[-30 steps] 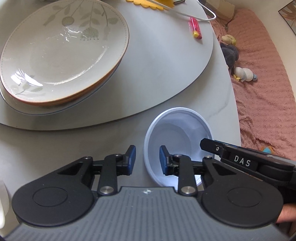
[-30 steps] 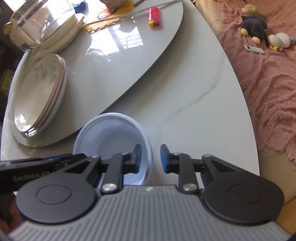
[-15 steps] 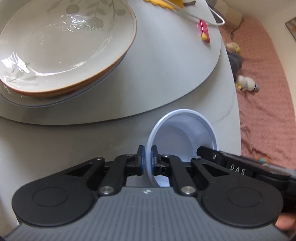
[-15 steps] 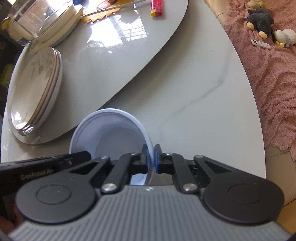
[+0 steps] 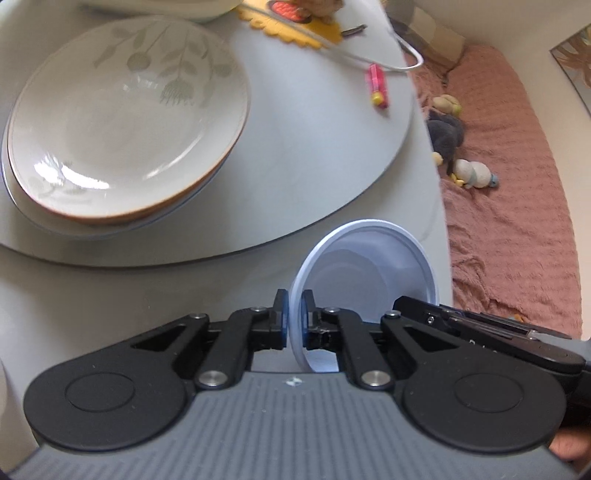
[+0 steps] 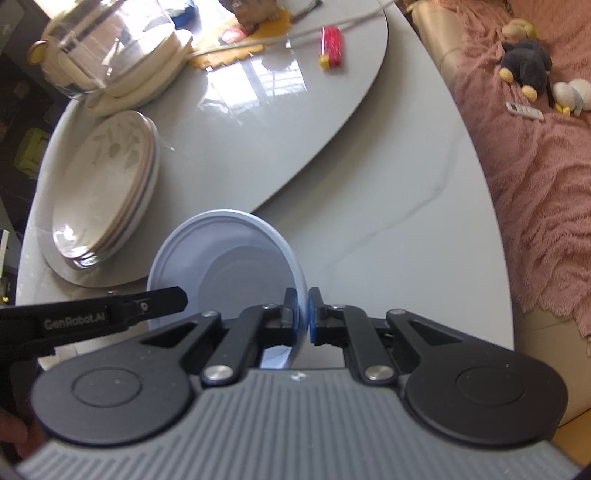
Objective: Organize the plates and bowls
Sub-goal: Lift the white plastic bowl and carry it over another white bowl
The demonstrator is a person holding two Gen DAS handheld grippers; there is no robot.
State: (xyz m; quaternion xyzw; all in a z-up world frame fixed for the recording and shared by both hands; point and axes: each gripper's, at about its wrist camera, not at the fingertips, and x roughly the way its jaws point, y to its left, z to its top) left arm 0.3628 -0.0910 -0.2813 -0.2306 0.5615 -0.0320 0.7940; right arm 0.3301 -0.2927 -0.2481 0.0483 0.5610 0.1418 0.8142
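Behind both grippers [image 5: 293, 314] [image 6: 302, 314] clamped on its rim, pale bowl [image 5: 369, 266], underside hidden.

Bare grey table [image 6: 388, 206] lies open to the right of the white bowl [image 6: 236, 254], right out to the edge. To the left, the stack of plates [image 6: 107, 192] on the round turntable [image 5: 314, 155] blocks that side. The middle of the turntable is clear. Farther back stand a glass pot [image 6: 107, 48], a yellow mat [image 5: 295, 29] and a red lighter [image 6: 331, 46].
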